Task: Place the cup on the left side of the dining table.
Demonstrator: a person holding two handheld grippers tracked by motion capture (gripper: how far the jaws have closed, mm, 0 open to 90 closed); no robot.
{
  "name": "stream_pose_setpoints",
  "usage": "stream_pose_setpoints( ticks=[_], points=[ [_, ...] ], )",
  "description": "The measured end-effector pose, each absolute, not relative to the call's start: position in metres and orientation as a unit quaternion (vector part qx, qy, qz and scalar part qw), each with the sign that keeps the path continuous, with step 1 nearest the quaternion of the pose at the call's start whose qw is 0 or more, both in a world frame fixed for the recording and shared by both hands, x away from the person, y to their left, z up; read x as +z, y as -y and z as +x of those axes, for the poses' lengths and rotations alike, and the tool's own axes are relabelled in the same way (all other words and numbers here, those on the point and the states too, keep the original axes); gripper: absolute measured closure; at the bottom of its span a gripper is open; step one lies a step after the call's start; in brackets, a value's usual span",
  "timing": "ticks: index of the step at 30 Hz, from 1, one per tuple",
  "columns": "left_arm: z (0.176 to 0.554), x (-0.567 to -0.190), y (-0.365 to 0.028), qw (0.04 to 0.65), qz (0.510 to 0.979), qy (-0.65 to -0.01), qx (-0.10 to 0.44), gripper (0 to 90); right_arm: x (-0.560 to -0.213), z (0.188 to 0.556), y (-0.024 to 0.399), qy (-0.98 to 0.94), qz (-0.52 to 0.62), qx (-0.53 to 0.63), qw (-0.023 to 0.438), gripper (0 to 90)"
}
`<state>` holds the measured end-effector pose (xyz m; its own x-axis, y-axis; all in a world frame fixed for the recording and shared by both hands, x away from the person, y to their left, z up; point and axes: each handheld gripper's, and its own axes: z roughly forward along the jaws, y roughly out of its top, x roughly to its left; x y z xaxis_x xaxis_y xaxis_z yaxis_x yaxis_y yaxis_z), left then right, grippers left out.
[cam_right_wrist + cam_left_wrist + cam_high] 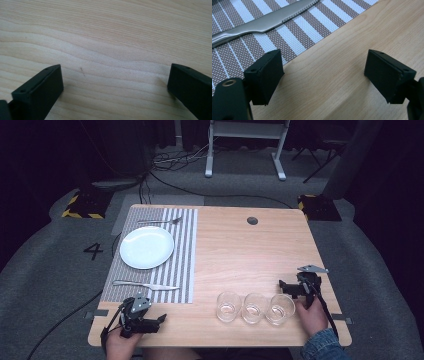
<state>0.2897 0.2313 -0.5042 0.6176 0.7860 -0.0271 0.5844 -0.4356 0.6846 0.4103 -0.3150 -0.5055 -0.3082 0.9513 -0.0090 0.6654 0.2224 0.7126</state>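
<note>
My left gripper [161,320] rests open at the table's near left corner, just below the striped placemat [182,255]. Between its jaws lies bare wood [324,82], with the placemat [244,45] and a knife [262,22] beyond them. My right gripper [282,285] is open at the near right, beside the rightmost of three empty glasses [279,309]. In the right gripper view its jaws stand wide apart over plain wood [112,50]. On the placemat sit a white plate [147,247], a fork [160,221] behind it and a knife [145,285] in front.
The other two glasses [228,306] [254,308] stand in a row along the table's front edge. A round cable hole [252,220] is near the back edge. Cables trail over the floor past the table.
</note>
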Motion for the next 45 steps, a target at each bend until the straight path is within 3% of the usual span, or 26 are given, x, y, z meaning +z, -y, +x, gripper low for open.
stream_pose_setpoints(
  ticks=[25,45],
  points=[
    [0.291,-0.503,-0.225,0.34,0.811,-0.448,0.163,16.4,-0.505,0.41,0.315,-0.747,0.541,0.31,0.23,0.5],
    [0.281,-0.443,-0.214,0.423,0.764,-0.446,0.196,17.0,-0.505,0.41,0.315,-0.747,0.541,0.31,0.23,0.5]
  ],
)
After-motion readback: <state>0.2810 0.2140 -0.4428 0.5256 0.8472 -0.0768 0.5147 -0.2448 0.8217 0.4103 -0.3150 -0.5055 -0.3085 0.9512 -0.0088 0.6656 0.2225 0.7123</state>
